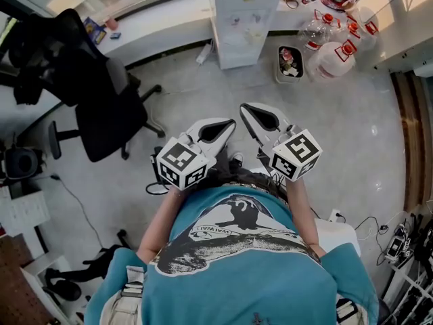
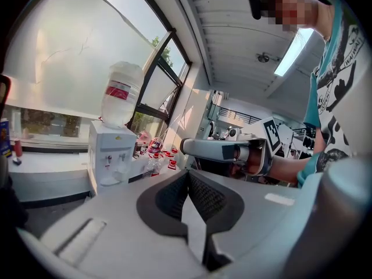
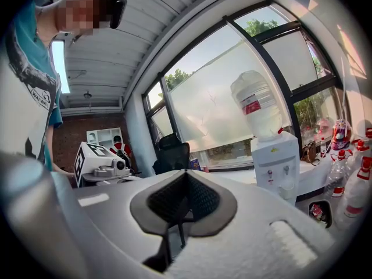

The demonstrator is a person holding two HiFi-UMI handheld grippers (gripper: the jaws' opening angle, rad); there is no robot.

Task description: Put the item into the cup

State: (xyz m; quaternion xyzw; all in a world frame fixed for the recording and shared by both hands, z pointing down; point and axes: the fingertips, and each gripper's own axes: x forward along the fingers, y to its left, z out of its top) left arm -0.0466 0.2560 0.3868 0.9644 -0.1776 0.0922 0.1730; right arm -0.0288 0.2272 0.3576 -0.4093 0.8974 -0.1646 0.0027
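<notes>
Teal shirt [image 1: 237, 263]; left tongs [image 1: 231, 123], right tongs [image 1: 245, 107] closed

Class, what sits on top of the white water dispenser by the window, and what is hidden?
A large water bottle with a red label stands upside down on the water dispenser. Its neck is hidden inside the dispenser's top.

Only legible txt: "WAI WAI" on person's teal shirt [image 1: 237, 269]; water-jug label [image 2: 119, 90] too blurry.
</notes>
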